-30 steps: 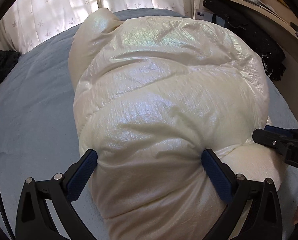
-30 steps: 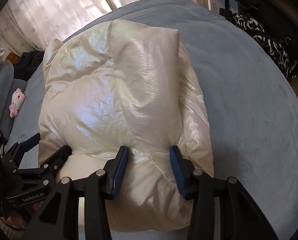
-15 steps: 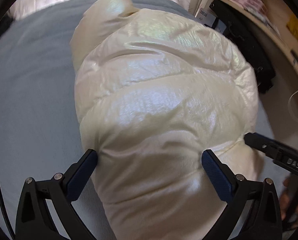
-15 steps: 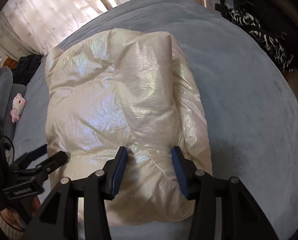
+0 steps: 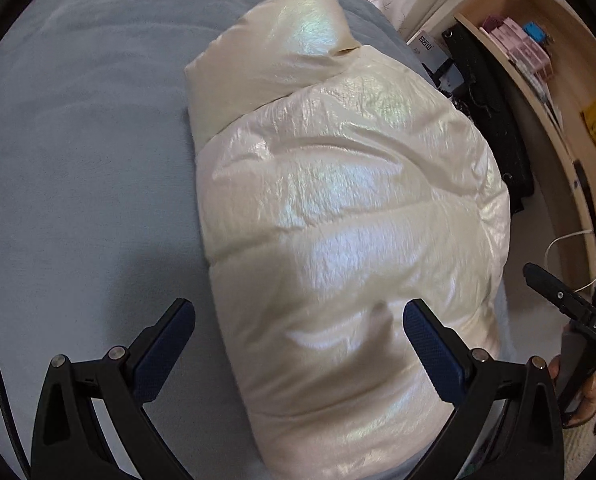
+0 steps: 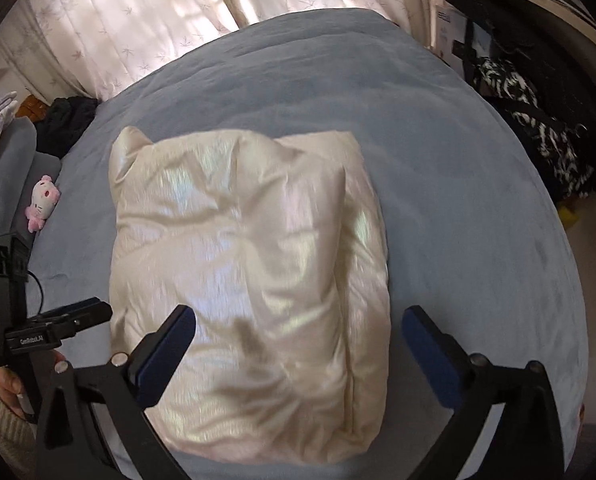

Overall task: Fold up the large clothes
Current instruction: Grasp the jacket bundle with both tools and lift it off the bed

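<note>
A puffy cream jacket (image 5: pixel 337 216) lies folded into a thick bundle on the grey-blue bed (image 5: pixel 78 152). My left gripper (image 5: pixel 298 332) stands open above its near end. One finger hangs over bare bedding and the other over the jacket, and neither pad presses on it. In the right wrist view the same jacket (image 6: pixel 250 264) lies below my right gripper (image 6: pixel 298 336). That gripper's jaws are opening wide, the jacket's near end sits between them, and the pads are clear of the fabric. A hand holds each gripper, the right gripper (image 5: pixel 569 308) and the left gripper (image 6: pixel 70 320) showing in each other's views.
Pale curtains (image 6: pixel 178 20) hang behind the bed. A pink plush toy (image 6: pixel 42 200) and dark clothes (image 6: pixel 70 120) sit at the left. A shelf unit (image 5: pixel 545 80) and black patterned garments (image 6: pixel 537 128) crowd the right edge of the bed.
My right gripper let go of the jacket's fold, opened wide and rose. My left gripper slid left and rolled, so its pads no longer squeeze the bundle.
</note>
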The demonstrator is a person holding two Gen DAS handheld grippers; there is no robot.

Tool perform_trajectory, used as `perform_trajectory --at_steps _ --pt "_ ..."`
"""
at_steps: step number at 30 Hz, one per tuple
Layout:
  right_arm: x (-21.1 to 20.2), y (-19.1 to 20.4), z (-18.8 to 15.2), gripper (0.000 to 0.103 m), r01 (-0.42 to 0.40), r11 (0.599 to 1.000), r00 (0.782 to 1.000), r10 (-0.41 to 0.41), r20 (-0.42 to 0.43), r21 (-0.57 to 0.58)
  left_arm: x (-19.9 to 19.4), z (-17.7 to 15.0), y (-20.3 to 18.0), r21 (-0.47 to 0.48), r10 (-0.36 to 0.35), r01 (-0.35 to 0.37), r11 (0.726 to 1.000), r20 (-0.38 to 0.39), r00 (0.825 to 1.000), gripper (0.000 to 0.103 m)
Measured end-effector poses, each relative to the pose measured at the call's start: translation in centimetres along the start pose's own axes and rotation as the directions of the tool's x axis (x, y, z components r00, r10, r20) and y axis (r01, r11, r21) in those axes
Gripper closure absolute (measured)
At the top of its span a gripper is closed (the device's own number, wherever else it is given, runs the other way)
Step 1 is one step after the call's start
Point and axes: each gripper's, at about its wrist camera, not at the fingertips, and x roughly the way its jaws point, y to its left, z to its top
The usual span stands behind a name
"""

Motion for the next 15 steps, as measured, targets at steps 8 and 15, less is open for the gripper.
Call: perform_trajectory --at_steps 8,15 --pt "4.9 -2.0 1.9 0.0 -0.052 0.998 0.995 0.054 -0.081 0.031 4.3 0.4 1.7 -0.03 -0.06 0.058 0.998 -0.048 0.997 0.0" --pt "10.7 -6.0 1.1 0.0 -0.287 0.934 0.936 0.321 -0.146 0.214 5.8 1.0 4.2 -0.065 -0.158 0.154 0.986 -0.061 0.985 0.0"
